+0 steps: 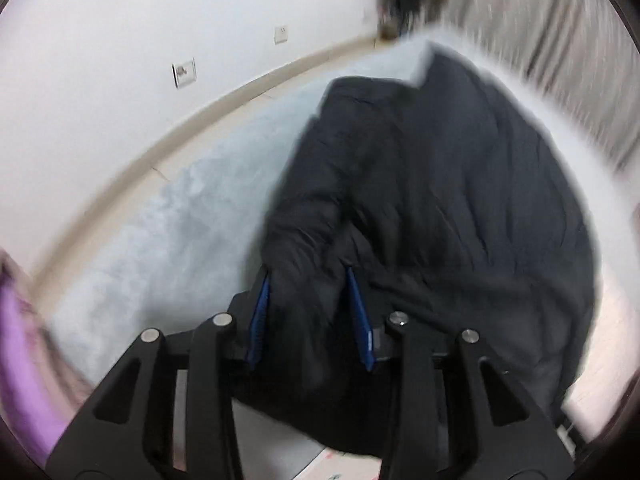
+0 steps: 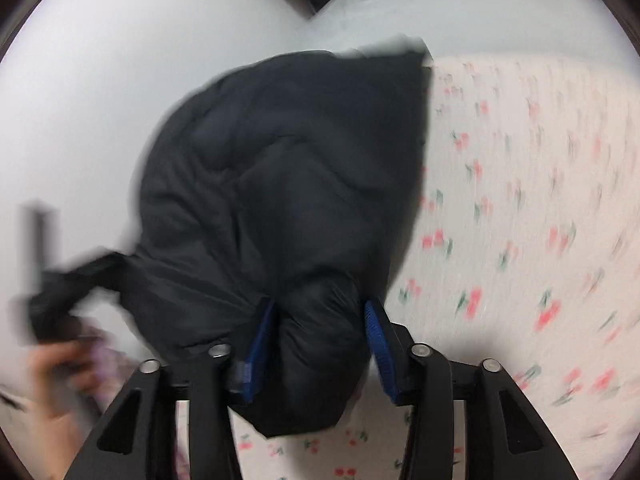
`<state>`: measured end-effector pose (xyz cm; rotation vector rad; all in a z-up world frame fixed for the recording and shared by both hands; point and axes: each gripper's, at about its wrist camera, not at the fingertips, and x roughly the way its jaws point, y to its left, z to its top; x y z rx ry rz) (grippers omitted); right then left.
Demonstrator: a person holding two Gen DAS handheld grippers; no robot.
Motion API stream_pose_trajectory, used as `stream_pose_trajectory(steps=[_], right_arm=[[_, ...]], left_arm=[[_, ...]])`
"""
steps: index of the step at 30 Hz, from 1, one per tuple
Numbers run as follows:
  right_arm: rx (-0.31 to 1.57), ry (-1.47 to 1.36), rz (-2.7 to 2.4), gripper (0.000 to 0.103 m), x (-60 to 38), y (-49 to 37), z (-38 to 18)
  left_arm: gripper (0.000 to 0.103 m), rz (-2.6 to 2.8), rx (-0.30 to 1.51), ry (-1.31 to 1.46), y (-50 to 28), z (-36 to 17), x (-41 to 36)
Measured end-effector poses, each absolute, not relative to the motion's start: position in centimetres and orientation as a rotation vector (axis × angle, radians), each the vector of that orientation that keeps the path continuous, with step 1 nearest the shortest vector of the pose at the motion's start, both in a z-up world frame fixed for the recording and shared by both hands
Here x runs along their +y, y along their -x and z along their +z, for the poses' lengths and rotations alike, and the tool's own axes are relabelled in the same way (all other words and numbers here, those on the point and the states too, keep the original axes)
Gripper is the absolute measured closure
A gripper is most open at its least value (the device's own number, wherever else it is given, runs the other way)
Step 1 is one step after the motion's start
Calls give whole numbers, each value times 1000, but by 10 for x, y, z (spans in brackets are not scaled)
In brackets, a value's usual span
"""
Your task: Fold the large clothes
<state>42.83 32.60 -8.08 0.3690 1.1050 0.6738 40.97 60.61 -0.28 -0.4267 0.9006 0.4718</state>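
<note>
A large black puffer jacket (image 1: 440, 200) lies bunched on the bed, its bulk spreading away from both grippers. In the left wrist view my left gripper (image 1: 308, 274) has its blue pads apart, with a fold of the jacket filling the gap between them. In the right wrist view the same jacket (image 2: 288, 168) lies on the cherry-print sheet (image 2: 520, 200). My right gripper (image 2: 320, 303) stands open around a puffy lobe of the jacket, and its right pad is slightly clear of the fabric. Both views are motion-blurred.
A pale grey plush cover (image 1: 160, 240) lies left of the jacket, ending at a white wall with sockets (image 1: 184, 72). Purple cloth (image 1: 20, 340) shows at the far left. Striped curtains (image 1: 540, 40) hang behind. A hand (image 2: 52, 368) with a blurred dark tool is at the lower left.
</note>
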Motion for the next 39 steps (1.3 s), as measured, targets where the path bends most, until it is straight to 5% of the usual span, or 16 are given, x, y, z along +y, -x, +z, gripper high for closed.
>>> stream_pose_trajectory(steps=[1, 2, 9, 17, 26, 34, 39], right_arm=[[1076, -347, 664, 30, 314, -421, -82], [1047, -320, 654, 28, 304, -416, -81], [979, -307, 659, 28, 257, -396, -60], [793, -85, 781, 28, 269, -310, 32], [682, -15, 870, 15, 250, -235, 91], [678, -36, 837, 13, 216, -196, 116], [704, 4, 817, 1, 209, -193, 124]], left_arm=[[61, 454, 843, 513, -401, 4, 618], [59, 450, 806, 568, -394, 10, 625], [56, 433, 803, 548, -347, 50, 591], [23, 476, 761, 221, -262, 82, 462], [9, 488, 670, 64, -181, 116, 392], [4, 443, 630, 92, -144, 134, 356], [4, 440, 628, 80, -145, 138, 345]])
